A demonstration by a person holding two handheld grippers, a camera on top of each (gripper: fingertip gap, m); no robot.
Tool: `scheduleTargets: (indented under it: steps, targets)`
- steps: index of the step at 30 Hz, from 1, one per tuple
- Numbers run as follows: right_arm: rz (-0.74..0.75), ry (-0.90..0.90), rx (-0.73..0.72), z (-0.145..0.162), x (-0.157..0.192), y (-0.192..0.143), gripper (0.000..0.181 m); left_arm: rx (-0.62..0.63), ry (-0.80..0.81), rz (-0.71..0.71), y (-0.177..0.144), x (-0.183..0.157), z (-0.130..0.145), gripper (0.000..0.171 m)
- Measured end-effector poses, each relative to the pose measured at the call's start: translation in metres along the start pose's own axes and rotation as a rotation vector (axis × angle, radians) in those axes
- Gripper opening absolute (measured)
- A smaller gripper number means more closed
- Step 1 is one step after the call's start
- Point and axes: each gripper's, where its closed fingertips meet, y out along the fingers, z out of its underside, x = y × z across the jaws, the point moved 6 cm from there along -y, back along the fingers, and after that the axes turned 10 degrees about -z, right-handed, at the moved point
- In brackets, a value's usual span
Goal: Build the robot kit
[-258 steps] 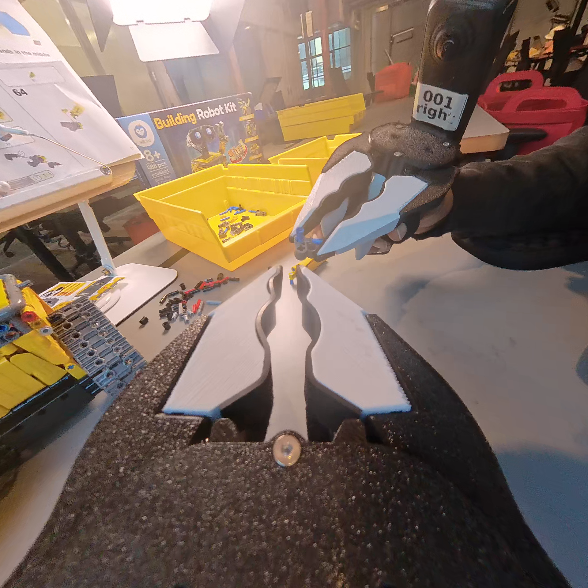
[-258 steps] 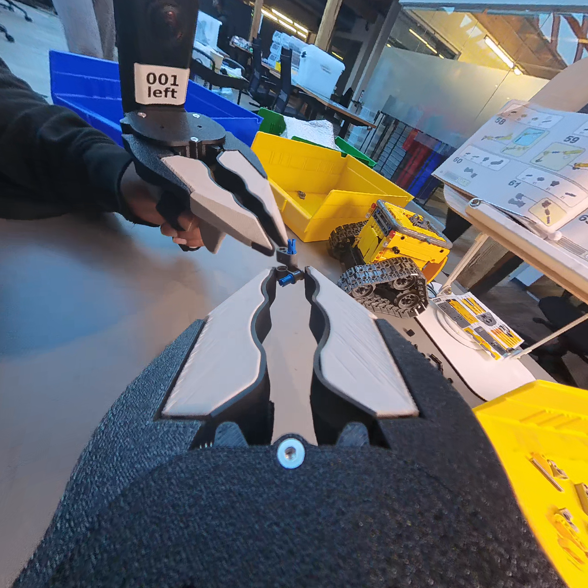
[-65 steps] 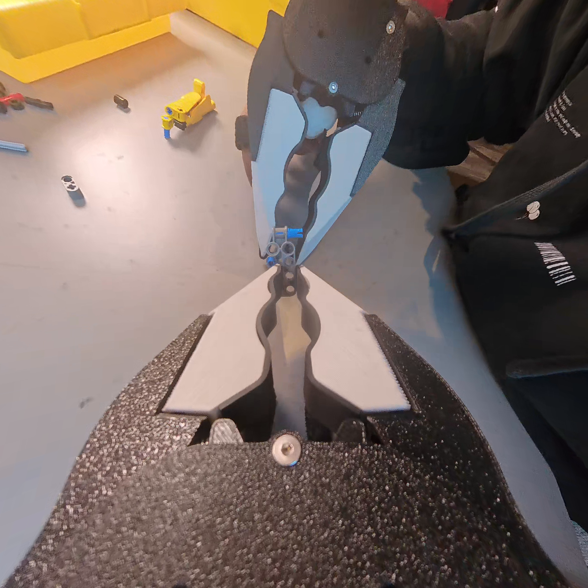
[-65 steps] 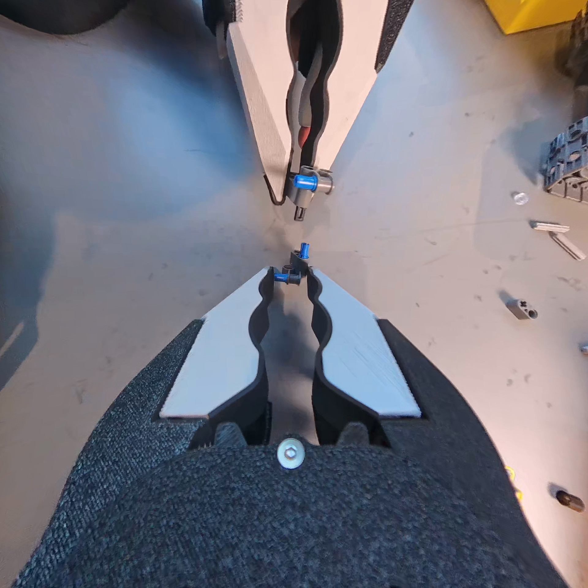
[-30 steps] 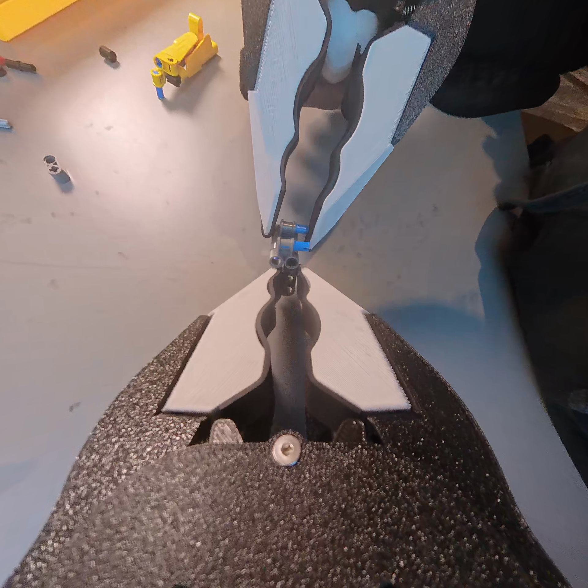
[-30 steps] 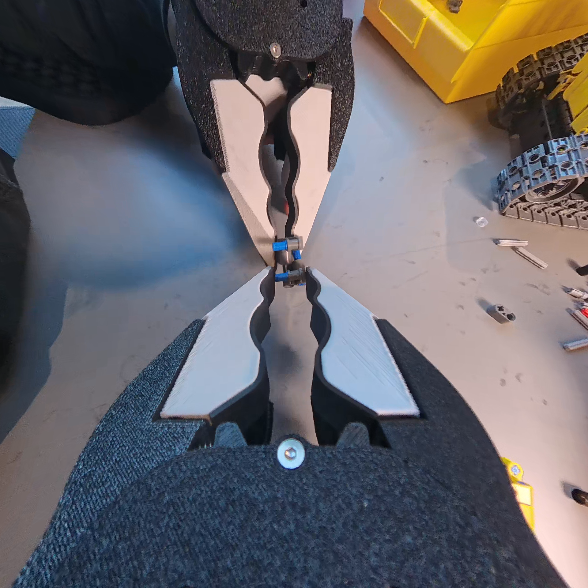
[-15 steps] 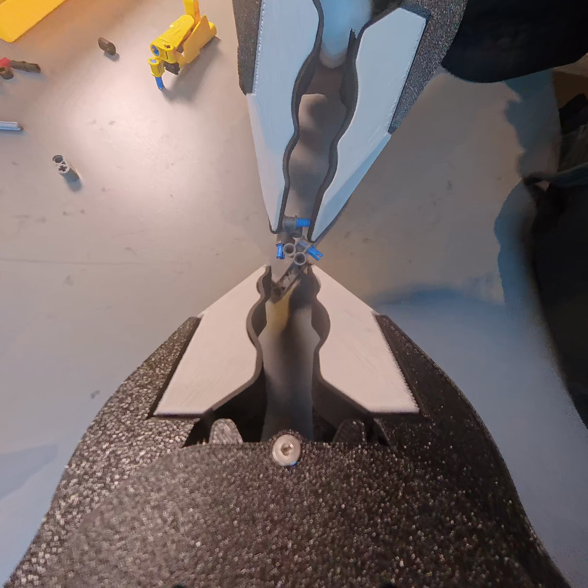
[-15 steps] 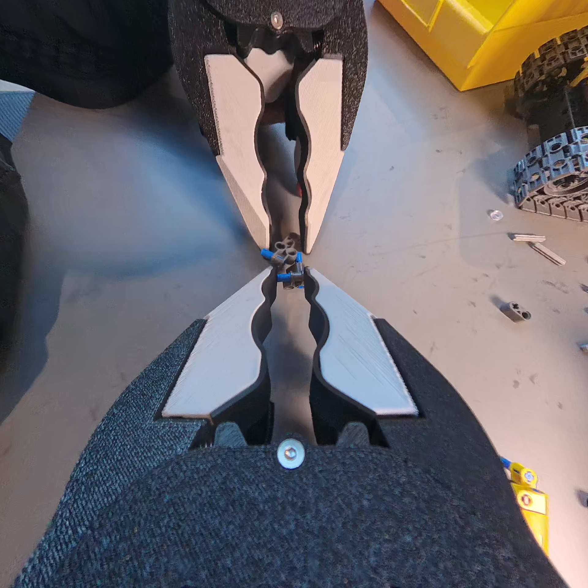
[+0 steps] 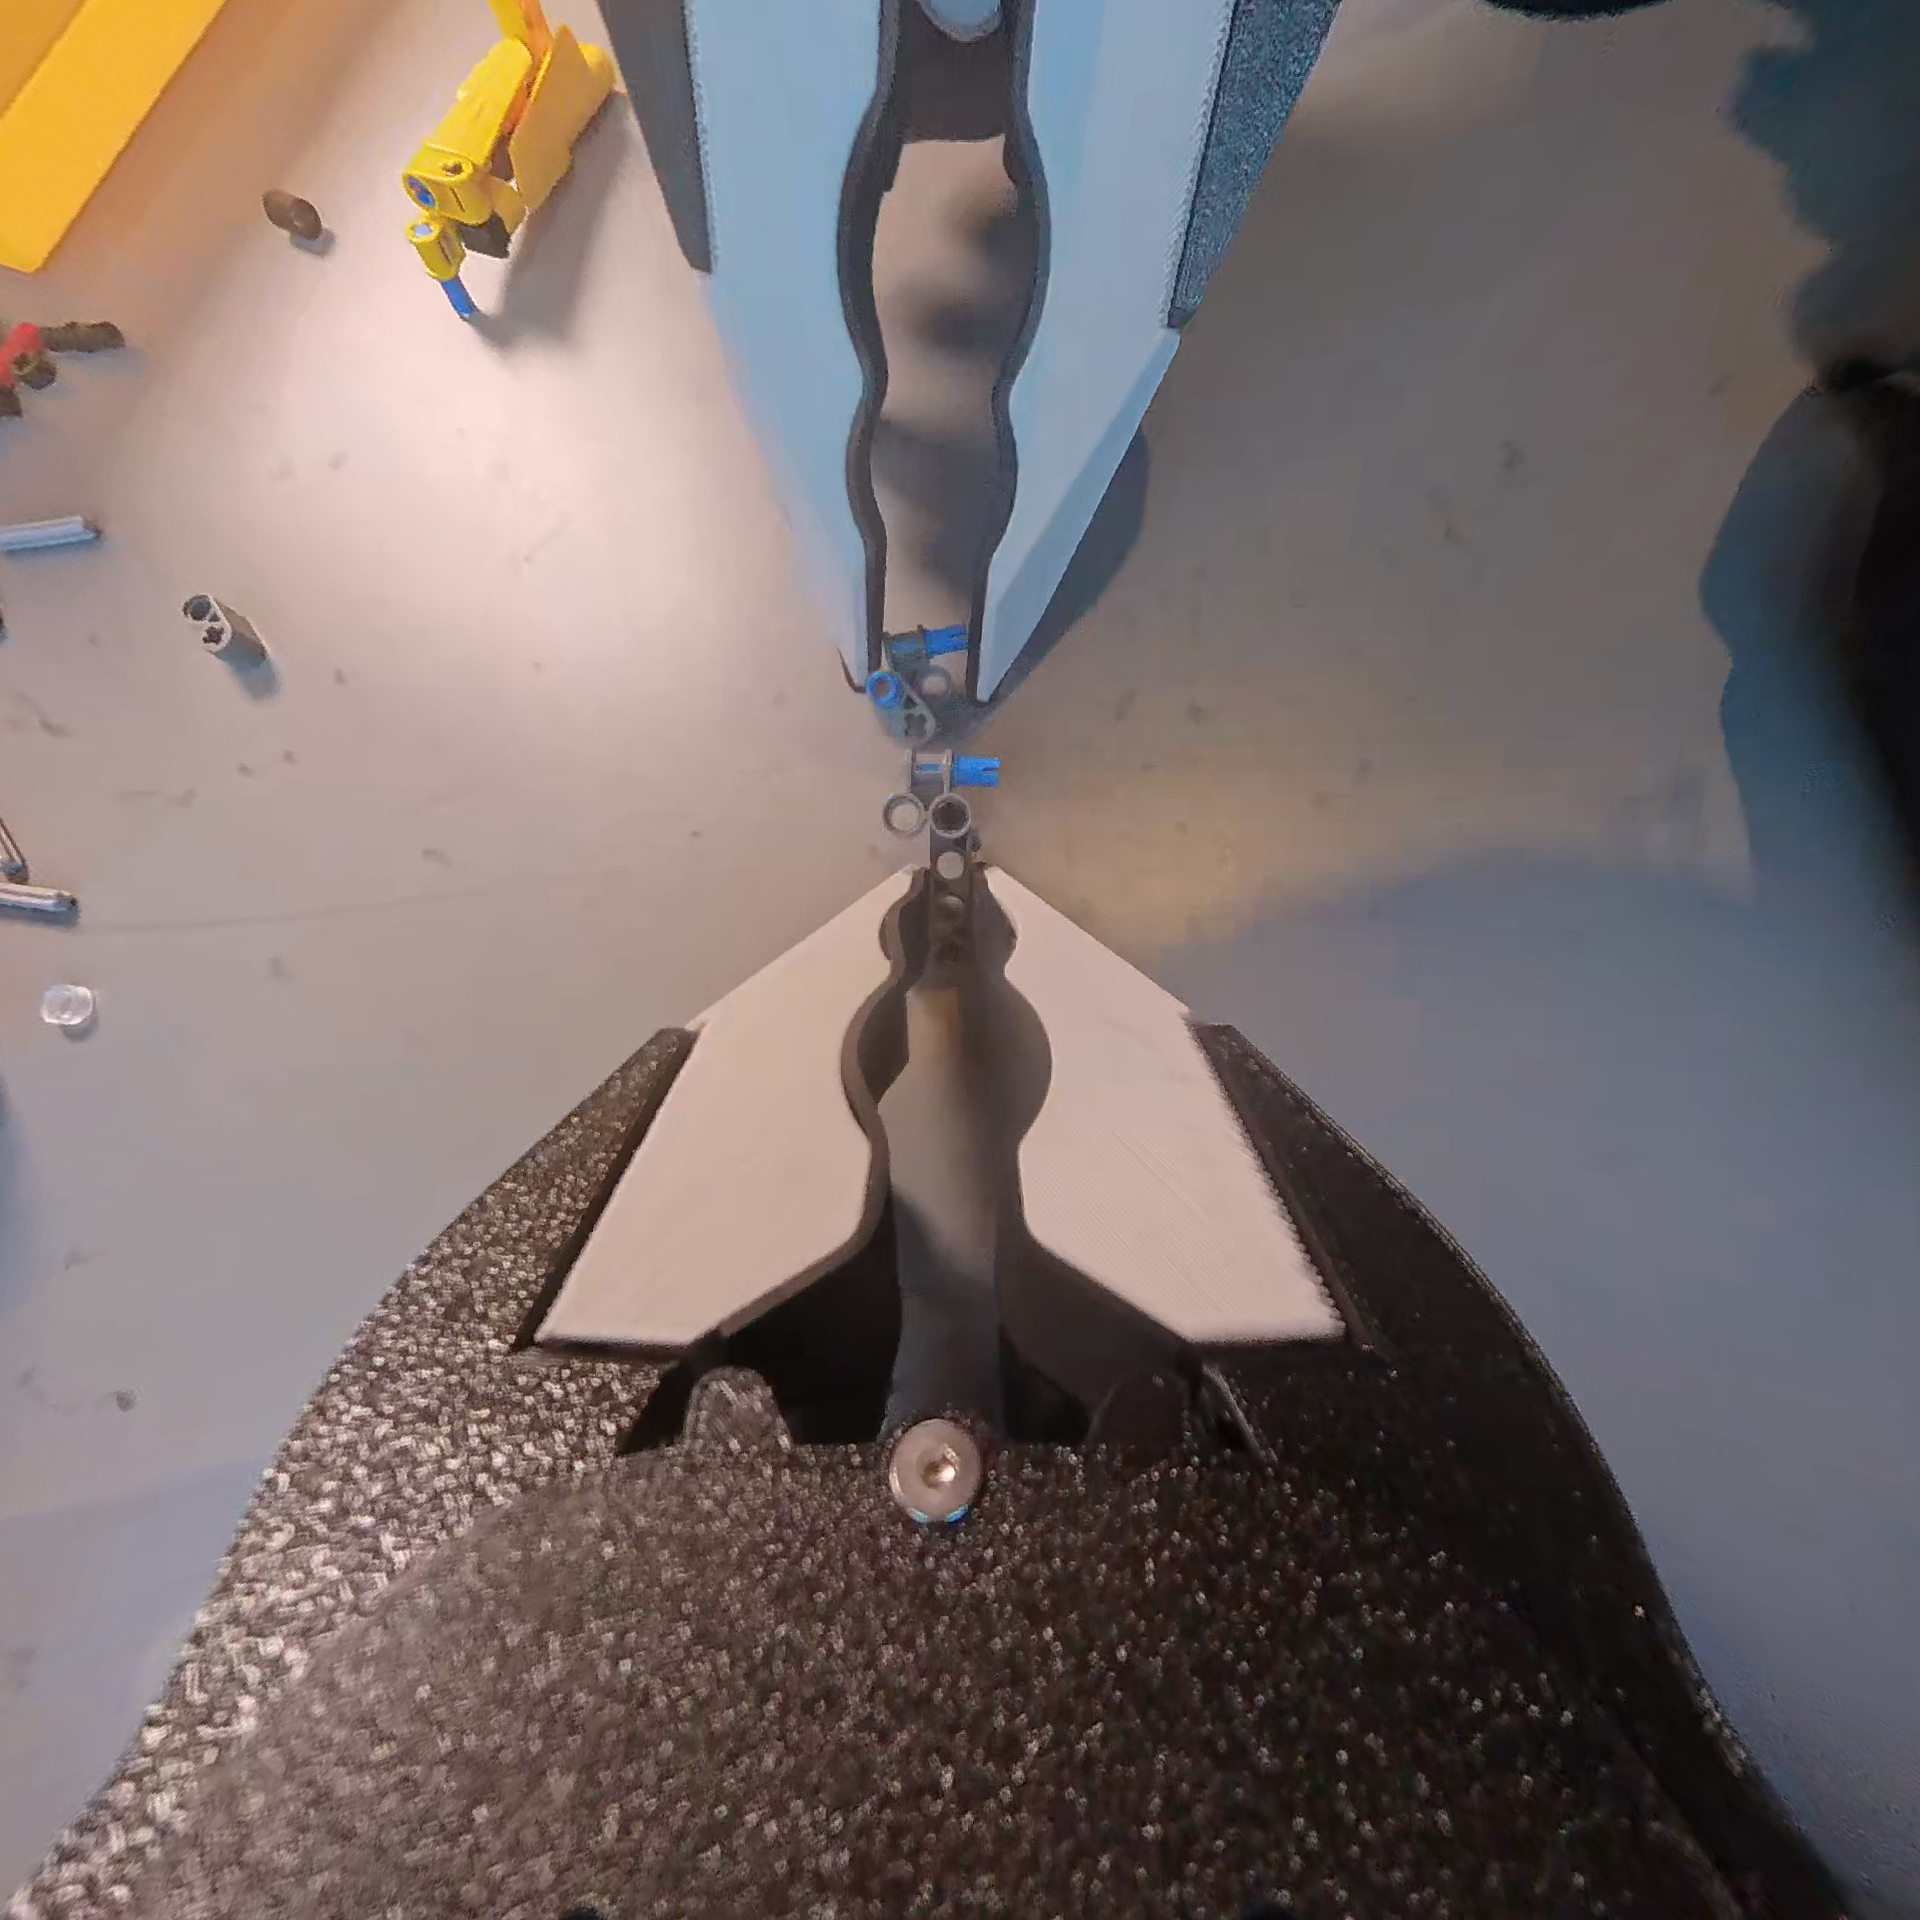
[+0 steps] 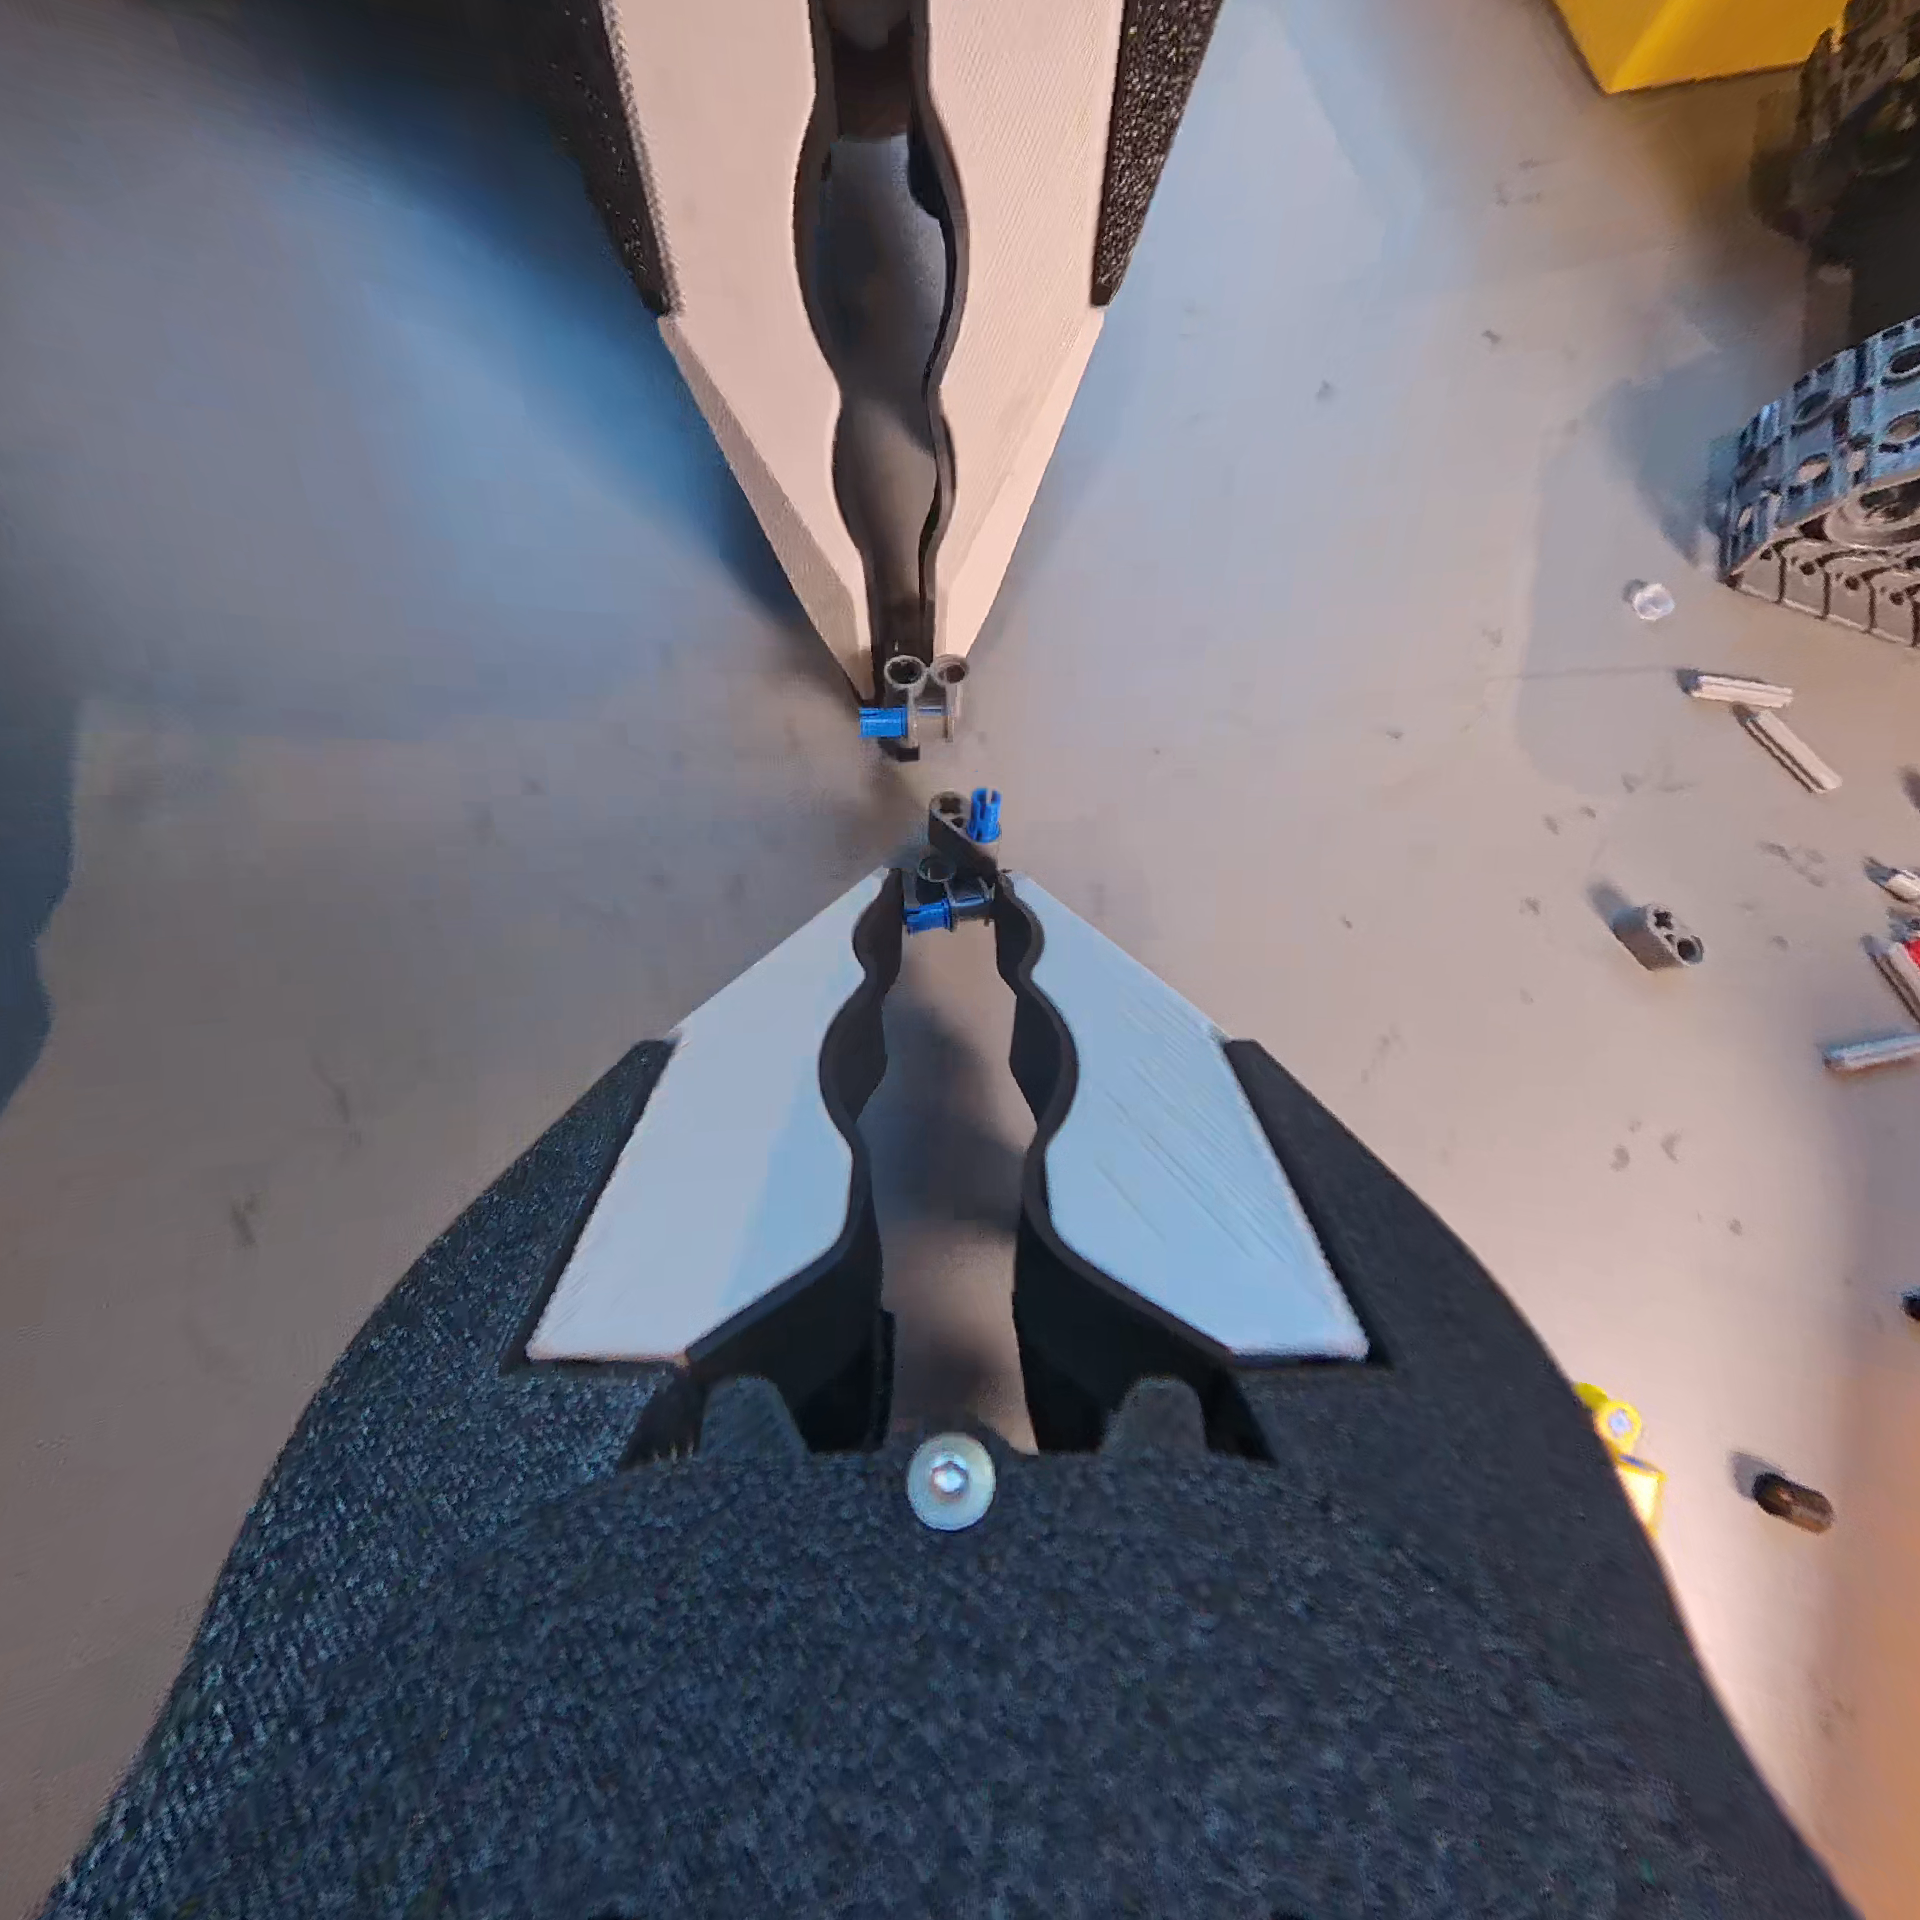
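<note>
In the left wrist view my left gripper (image 9: 948, 878) is shut on a dark grey holed beam (image 9: 948, 914) that carries a grey connector and a blue pin at its far end. My right gripper (image 9: 920, 675) comes in from the top, tip to tip with it. In the right wrist view my right gripper (image 10: 945, 883) is shut on a small dark piece with blue pins (image 10: 954, 831). The left gripper (image 10: 909, 665) faces it from above, holding its grey connector with a blue pin (image 10: 914, 691). A small gap separates the two held pieces above the grey table (image 10: 364, 831).
Left wrist view: a small yellow assembly (image 9: 499, 156), a yellow bin corner (image 9: 83, 135), a grey connector (image 9: 223, 629), a clear stud (image 9: 68, 1006). Right wrist view: a tracked vehicle's tread (image 10: 1839, 499), grey axles (image 10: 1756, 717), a grey connector (image 10: 1659, 935), a black pin (image 10: 1792, 1504). Left tips to right tips: about 4 centimetres.
Half a second ago the two held pieces touched, and the left gripper's beam sat tilted. Now the grippers have drawn slightly apart and the beam sits straight.
</note>
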Motion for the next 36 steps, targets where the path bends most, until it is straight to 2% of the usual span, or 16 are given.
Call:
scheduleTargets:
  steps: [8,14,21,26,36]
  targets:
    - [-0.027,0.035,-0.002,0.001,0.000,-0.002,0.018,-0.127,-0.121,0.048,-0.002,0.001,-0.015,0.006]
    - [0.005,0.088,-0.002,-0.001,-0.003,0.000,0.016,-0.103,-0.286,0.048,0.004,0.004,-0.019,0.007]
    - [0.062,0.355,-0.183,-0.006,-0.023,-0.009,0.016,-0.137,-0.445,0.003,0.000,0.019,-0.020,0.007]
    - [0.097,0.370,-0.246,-0.013,-0.025,-0.016,0.016,-0.204,-0.601,0.017,-0.003,0.031,-0.021,0.007]
    - [0.119,0.483,-0.302,-0.010,-0.030,-0.009,0.016,-0.155,-0.666,0.001,0.007,0.031,-0.014,0.007]
